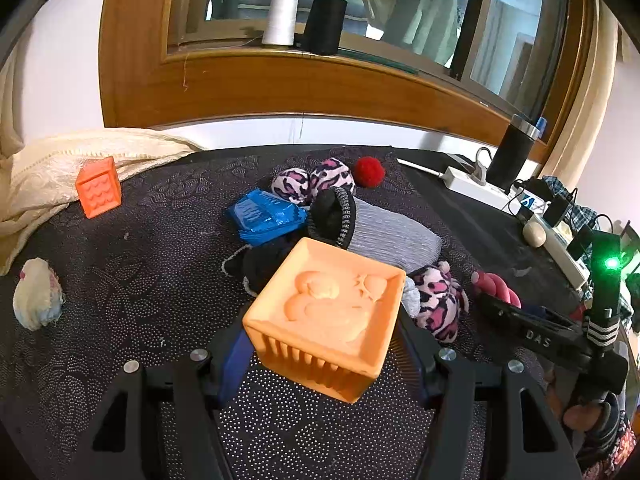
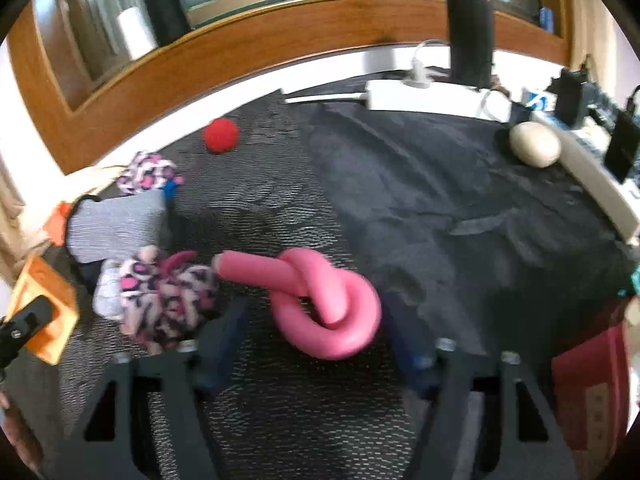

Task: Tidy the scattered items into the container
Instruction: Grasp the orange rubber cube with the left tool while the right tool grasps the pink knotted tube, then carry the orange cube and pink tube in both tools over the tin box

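No container shows in either view, and the left gripper (image 1: 324, 354) pinches a pale orange embossed rubber cube (image 1: 326, 318) at lower centre, while the right gripper's (image 2: 316, 344) spread fingers flank a knotted pink foam tube (image 2: 320, 304), with socks and a smaller orange cube (image 1: 99, 186) at left lying loose on the dark cloth (image 1: 160, 280).

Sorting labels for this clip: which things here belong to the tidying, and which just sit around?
Job: pale orange embossed cube in left gripper; pink knotted foam tube between right gripper's fingers; red pompom; small orange cube.
Bystanders: white thread cone; black tumbler; power strip.
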`<state>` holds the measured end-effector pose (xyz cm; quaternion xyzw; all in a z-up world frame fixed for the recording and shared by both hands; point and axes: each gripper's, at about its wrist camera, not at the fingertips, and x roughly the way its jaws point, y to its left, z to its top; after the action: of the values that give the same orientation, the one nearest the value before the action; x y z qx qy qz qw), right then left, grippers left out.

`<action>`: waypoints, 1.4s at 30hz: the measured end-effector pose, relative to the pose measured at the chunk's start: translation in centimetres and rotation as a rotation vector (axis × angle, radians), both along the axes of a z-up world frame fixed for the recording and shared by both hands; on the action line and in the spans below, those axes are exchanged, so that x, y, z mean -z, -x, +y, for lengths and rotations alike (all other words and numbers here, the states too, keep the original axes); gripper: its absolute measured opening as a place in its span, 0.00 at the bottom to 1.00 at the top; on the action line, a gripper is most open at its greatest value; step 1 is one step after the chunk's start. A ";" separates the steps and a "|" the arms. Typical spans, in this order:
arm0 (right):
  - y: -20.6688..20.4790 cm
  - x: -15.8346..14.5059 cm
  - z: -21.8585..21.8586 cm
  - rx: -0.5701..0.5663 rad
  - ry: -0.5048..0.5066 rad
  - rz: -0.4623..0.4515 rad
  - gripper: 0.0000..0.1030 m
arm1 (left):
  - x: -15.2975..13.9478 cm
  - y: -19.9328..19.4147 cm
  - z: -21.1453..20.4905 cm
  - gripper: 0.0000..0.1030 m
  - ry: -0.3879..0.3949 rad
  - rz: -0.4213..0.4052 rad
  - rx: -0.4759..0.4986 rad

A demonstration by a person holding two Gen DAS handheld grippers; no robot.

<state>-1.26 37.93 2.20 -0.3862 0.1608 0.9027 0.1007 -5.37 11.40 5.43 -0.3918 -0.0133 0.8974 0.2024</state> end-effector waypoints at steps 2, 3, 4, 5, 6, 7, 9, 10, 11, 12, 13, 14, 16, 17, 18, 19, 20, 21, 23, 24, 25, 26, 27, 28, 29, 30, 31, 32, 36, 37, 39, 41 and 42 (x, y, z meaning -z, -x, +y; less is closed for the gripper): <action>-0.3 -0.2 0.1 0.010 -0.008 0.011 0.54 | 0.0 0.0 0.0 0.63 0.000 -0.001 -0.001; -0.4 -0.3 0.1 0.016 -0.013 0.016 0.53 | 0.0 0.0 0.0 0.63 0.000 0.000 0.000; -0.5 -0.4 0.1 0.021 -0.017 0.021 0.53 | 0.0 0.0 0.0 0.63 -0.001 0.000 0.000; -0.6 -0.5 0.1 0.026 -0.021 0.027 0.53 | 0.0 0.0 0.0 0.63 -0.002 0.002 0.000; -0.8 -0.6 0.2 0.031 -0.025 0.032 0.53 | -0.1 0.0 0.0 0.63 -0.003 0.003 0.001; -0.9 -0.7 0.2 0.036 -0.029 0.037 0.53 | -0.1 0.0 0.1 0.63 -0.004 0.005 0.001; -1.2 -0.9 0.2 0.047 -0.038 0.048 0.53 | -0.1 0.0 0.1 0.63 -0.004 0.006 0.002; -1.3 -1.0 0.3 0.052 -0.042 0.053 0.53 | -0.1 -0.1 0.2 0.63 -0.004 0.006 0.004; -1.4 -1.1 0.2 0.056 -0.047 0.059 0.53 | -0.1 -0.1 0.3 0.63 -0.003 0.006 0.006; -1.5 -1.2 0.1 0.054 -0.055 0.064 0.53 | -0.1 -0.2 0.4 0.63 -0.003 0.006 0.008; -1.6 -1.3 0.0 0.053 -0.062 0.069 0.53 | -0.1 -0.3 0.4 0.63 -0.002 0.007 0.010; -1.7 -1.4 -0.1 0.052 -0.068 0.073 0.53 | -0.1 -0.3 0.5 0.63 -0.002 0.008 0.012; -2.0 -1.4 -0.2 0.063 -0.066 0.069 0.53 | -0.2 -0.5 0.6 0.63 -0.002 0.011 0.018; -2.2 -1.5 -0.2 0.069 -0.064 0.069 0.53 | -0.3 -0.6 0.7 0.63 -0.003 0.012 0.020; -2.6 -1.7 -0.3 0.071 -0.061 0.075 0.53 | -0.3 -0.7 0.7 0.63 -0.003 0.014 0.023; -3.1 -1.9 -0.4 0.073 -0.056 0.082 0.53 | -0.4 -0.8 0.8 0.63 -0.003 0.015 0.025; -3.5 -2.1 -0.6 0.076 -0.048 0.089 0.53 | -0.4 -0.9 0.8 0.63 -0.004 0.017 0.028; -4.1 -2.4 -0.8 0.077 -0.042 0.096 0.53 | -0.5 -1.0 0.9 0.63 -0.004 0.018 0.031; -5.4 -2.9 -1.0 0.086 -0.035 0.111 0.53 | -0.6 -1.2 1.1 0.63 -0.004 0.022 0.038; -6.1 -3.3 -1.0 0.093 -0.033 0.118 0.53 | -0.7 -1.4 1.2 0.63 -0.005 0.024 0.043; -6.9 -3.6 -0.9 0.103 -0.031 0.127 0.53 | -0.7 -1.5 1.3 0.63 -0.005 0.027 0.047; -7.7 -4.0 -0.8 0.113 -0.029 0.135 0.53 | -0.8 -1.7 1.4 0.63 -0.005 0.030 0.051; -8.5 -4.4 -0.6 0.125 -0.029 0.145 0.53 | -0.9 -1.9 1.5 0.63 -0.005 0.032 0.055; -9.6 -5.0 -0.3 0.142 -0.033 0.159 0.53 | -1.0 -2.1 1.6 0.63 -0.005 0.035 0.059; -10.6 -5.5 -0.1 0.160 -0.039 0.172 0.53 | -1.1 -2.3 1.8 0.63 -0.005 0.037 0.063; -11.6 -6.0 0.2 0.181 -0.049 0.181 0.53 | -1.2 -2.5 1.9 0.63 -0.005 0.040 0.068; -12.7 -6.4 0.7 0.203 -0.060 0.187 0.53 | -1.2 -2.7 2.0 0.63 -0.005 0.042 0.072; -13.7 -6.8 1.1 0.224 -0.071 0.192 0.53 | -1.3 -2.9 2.1 0.64 -0.005 0.045 0.076; -18.1 -7.5 4.0 0.333 -0.107 0.190 0.53 | -1.5 -3.8 2.9 0.63 0.000 0.050 0.097; -19.1 -7.5 4.8 0.365 -0.109 0.186 0.53 | -1.6 -4.0 3.2 0.64 0.001 0.051 0.103; -21.1 -7.3 6.5 0.427 -0.110 0.175 0.53 | -1.7 -4.6 3.7 0.63 0.006 0.055 0.119; -22.4 -7.1 8.0 0.475 -0.102 0.165 0.53 | -1.9 -5.2 4.3 0.64 0.004 0.058 0.132; -23.1 -7.0 8.8 0.497 -0.097 0.160 0.53 | -2.0 -5.4 4.5 0.64 0.002 0.059 0.136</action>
<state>21.87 46.70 9.21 -0.2571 0.2150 0.8844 0.3248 0.05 15.88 7.47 -0.3654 0.0204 0.8927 0.2629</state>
